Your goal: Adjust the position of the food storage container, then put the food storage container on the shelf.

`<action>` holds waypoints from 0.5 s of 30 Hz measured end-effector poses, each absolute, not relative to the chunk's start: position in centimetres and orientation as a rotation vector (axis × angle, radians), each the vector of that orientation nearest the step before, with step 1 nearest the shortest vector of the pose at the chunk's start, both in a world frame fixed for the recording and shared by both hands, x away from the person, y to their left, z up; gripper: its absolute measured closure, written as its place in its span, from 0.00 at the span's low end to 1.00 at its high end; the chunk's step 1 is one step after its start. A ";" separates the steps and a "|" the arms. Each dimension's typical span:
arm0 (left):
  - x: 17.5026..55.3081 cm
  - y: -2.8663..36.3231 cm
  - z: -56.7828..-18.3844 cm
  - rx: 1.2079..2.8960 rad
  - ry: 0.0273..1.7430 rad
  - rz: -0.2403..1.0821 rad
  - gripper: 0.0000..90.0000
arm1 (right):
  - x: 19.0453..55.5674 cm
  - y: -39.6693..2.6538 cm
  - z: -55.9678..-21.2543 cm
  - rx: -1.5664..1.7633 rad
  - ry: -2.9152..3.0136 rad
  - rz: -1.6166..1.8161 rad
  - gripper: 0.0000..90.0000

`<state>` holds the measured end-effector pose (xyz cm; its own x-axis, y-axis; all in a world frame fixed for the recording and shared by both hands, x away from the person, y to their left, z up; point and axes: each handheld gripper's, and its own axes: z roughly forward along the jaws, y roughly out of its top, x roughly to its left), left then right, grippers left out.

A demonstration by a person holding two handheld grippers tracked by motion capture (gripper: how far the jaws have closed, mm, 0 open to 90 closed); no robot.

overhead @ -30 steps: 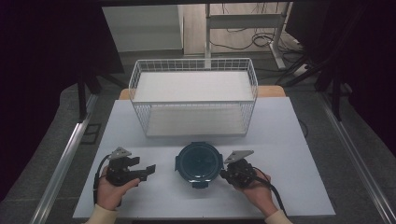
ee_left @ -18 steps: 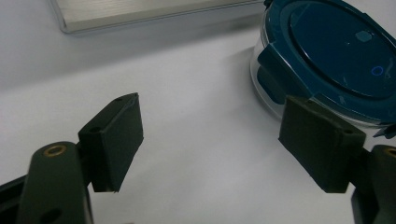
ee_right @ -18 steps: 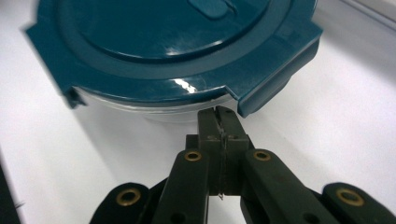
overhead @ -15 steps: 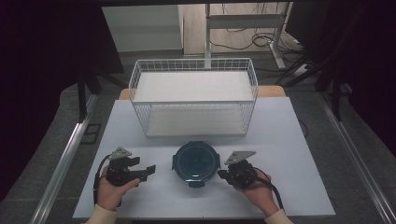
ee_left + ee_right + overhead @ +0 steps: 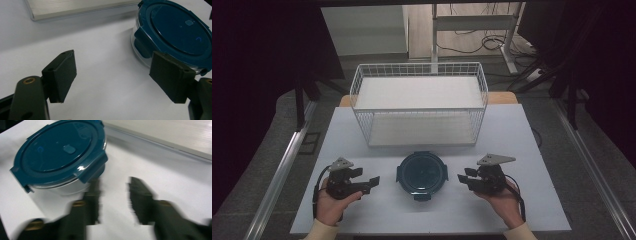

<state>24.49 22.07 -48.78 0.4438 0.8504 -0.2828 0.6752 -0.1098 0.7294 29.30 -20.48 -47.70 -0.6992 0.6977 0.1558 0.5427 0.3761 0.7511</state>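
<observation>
Flanked lidded glass container [image 5: 422, 173] on tabletop [image 5: 537, 135], both jaws released; probably heavy, slippery; best gripped by lid tabs.

- Setting: a lab or test room arranged as a recording station.
- White table [image 5: 522, 150], plain top, flanked by aluminium rails [image 5: 277, 180] beyond each gripper's outer side.
- Black curtains [image 5: 257, 75] enclosing both sides.
- Grey carpet floor [image 5: 377, 60]; loose cables [image 5: 482, 42] and a desk frame [image 5: 472, 20] far ahead of the grippers.
</observation>
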 end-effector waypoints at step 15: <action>24.5 22.0 -48.4 1.796 1.294 0.214 0.24 | 29.1 -20.4 -47.7 1.111 2.433 1.310 0.32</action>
